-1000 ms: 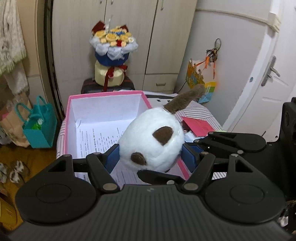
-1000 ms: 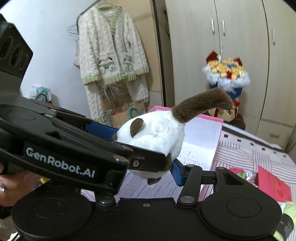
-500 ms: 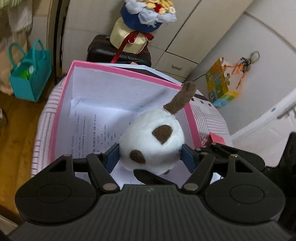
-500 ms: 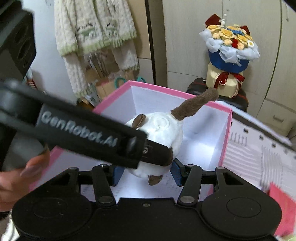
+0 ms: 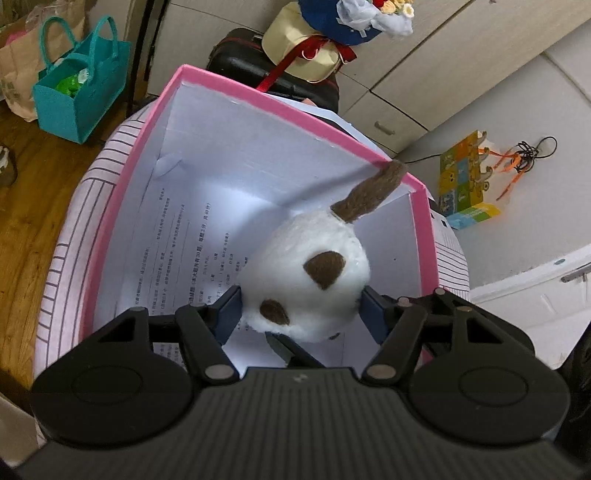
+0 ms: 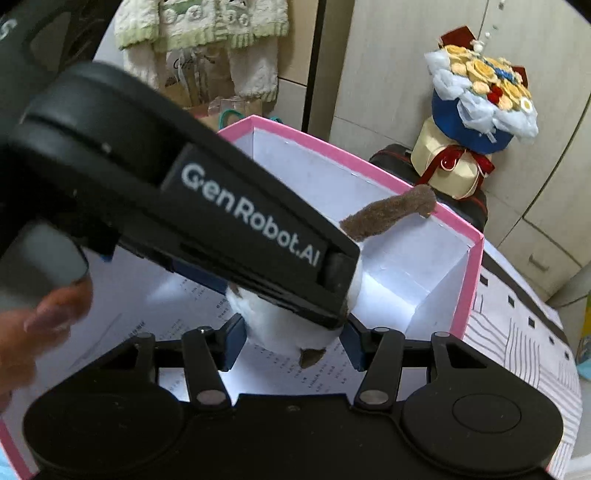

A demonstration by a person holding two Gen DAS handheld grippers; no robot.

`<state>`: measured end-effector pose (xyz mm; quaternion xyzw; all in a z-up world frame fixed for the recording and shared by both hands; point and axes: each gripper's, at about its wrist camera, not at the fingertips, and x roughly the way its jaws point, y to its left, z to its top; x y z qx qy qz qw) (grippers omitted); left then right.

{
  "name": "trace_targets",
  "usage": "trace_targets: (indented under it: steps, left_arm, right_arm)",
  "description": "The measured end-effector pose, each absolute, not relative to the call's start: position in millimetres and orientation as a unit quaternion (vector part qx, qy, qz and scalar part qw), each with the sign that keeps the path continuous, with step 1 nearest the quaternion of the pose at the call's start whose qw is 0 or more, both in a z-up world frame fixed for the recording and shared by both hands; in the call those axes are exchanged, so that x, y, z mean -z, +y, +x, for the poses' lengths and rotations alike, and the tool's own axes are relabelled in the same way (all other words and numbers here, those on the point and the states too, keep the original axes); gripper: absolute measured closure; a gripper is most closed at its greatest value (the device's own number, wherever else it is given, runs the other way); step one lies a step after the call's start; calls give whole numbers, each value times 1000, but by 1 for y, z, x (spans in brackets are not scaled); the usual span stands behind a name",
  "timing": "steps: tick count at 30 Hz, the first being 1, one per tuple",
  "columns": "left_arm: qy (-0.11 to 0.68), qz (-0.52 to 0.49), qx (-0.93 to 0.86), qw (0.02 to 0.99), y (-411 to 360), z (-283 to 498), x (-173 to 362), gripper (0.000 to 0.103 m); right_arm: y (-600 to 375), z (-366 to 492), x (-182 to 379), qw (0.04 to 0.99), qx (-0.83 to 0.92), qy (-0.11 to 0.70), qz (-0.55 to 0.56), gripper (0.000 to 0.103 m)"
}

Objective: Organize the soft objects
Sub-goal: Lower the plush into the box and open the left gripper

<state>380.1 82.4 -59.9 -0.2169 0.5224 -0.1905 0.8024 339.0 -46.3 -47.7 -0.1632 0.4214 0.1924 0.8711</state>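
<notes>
A white plush toy (image 5: 314,251) with brown spots and a brown tail hangs inside the walls of a pink-rimmed white box (image 5: 280,99), above a printed sheet (image 5: 177,236) on the box floor. My left gripper (image 5: 301,314) has its blue pads against both sides of the toy, and its jaws are closing. My right gripper (image 6: 291,343) is shut on the same toy (image 6: 280,328) from another side. In the right wrist view a black finger (image 6: 251,229) of the left gripper crosses the picture and hides most of the toy; the tail (image 6: 391,214) sticks out over the box rim (image 6: 332,147).
The box stands on a striped cloth (image 5: 74,229). Behind it a flower bouquet (image 5: 332,33) sits on a black case (image 5: 240,55). A teal bag (image 5: 77,92) and a colourful carton (image 5: 465,177) are on the floor. A person's hand (image 6: 37,332) holds the left gripper.
Both grippers have carried the plush toy forward and down, from above the near rim to inside the box walls. The left wrist view has rolled and tipped downward.
</notes>
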Motion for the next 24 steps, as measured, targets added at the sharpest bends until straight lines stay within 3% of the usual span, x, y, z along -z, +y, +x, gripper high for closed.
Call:
trace_targets:
  steps: [9, 24]
  left_arm:
    - [499, -180, 177, 829, 77, 373, 53, 33]
    - [377, -47, 190, 905, 83, 272, -29, 29]
  right_arm:
    - [-47, 334, 42, 875, -184, 419, -160, 41]
    - [-71, 256, -4, 906, -201, 353, -120, 38]
